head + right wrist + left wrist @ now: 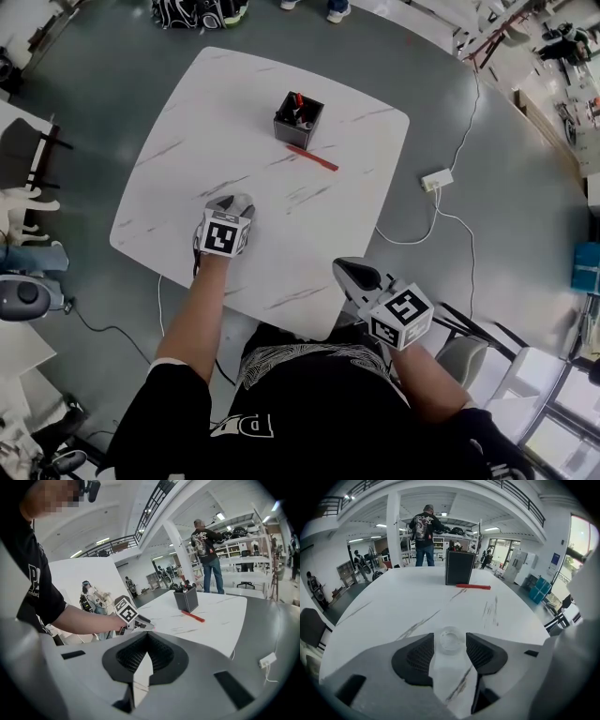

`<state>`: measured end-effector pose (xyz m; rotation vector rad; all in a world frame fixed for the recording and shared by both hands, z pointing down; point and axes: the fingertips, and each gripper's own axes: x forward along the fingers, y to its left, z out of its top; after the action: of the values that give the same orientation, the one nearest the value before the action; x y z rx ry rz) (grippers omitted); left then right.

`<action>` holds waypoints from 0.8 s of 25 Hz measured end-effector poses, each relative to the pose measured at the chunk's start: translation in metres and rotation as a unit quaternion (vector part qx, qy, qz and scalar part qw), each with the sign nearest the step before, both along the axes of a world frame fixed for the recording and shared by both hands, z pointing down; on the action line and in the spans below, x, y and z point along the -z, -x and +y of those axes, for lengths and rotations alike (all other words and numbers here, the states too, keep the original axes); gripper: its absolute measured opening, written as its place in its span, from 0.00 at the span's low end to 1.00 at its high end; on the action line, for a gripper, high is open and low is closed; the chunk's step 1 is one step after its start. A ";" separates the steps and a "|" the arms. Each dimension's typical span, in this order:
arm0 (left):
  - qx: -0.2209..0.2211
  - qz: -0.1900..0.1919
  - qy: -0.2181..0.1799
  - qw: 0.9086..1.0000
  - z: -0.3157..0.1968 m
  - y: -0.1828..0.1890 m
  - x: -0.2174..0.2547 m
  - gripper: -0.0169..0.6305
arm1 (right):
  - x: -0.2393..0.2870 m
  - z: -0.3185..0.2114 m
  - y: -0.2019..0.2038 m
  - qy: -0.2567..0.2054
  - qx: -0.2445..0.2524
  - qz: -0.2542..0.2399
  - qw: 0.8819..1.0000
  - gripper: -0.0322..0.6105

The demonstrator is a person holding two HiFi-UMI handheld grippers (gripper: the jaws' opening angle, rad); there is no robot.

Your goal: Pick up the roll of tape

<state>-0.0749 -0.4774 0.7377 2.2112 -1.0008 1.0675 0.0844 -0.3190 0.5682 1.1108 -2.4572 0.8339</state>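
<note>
A small clear roll of tape (451, 641) lies flat on the white marbled table (178, 178). My left gripper (450, 633) points down at it with the jaws apart, and the roll sits between the two dark pads at their tips. In the head view the left gripper (232, 202) stands over the table's near middle and hides the roll. My right gripper (343, 269) hovers at the table's near right corner. Its jaws (147, 635) are shut with nothing between them.
A black pen holder (298, 119) with pens stands at the table's far side, and a red pen (312, 157) lies just in front of it. A white power strip (437, 179) and its cable lie on the floor at the right. Chairs (28, 155) stand at the left.
</note>
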 end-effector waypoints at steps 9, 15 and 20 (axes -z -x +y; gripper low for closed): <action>-0.002 -0.004 0.023 1.000 0.003 -0.003 -0.011 0.38 | -0.004 0.000 -0.009 0.005 -0.008 -0.003 1.000 0.06; 0.000 0.001 0.010 1.000 0.002 -0.004 -0.010 0.39 | -0.003 0.003 -0.010 0.007 -0.012 -0.007 1.000 0.06; 0.001 -0.004 0.016 1.000 0.002 -0.003 -0.008 0.35 | 0.001 0.009 -0.009 0.004 -0.016 -0.003 1.000 0.06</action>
<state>-0.0722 -0.4753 0.7457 2.1820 -0.9832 1.0849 0.0931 -0.3095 0.5668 1.1502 -2.4436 0.8572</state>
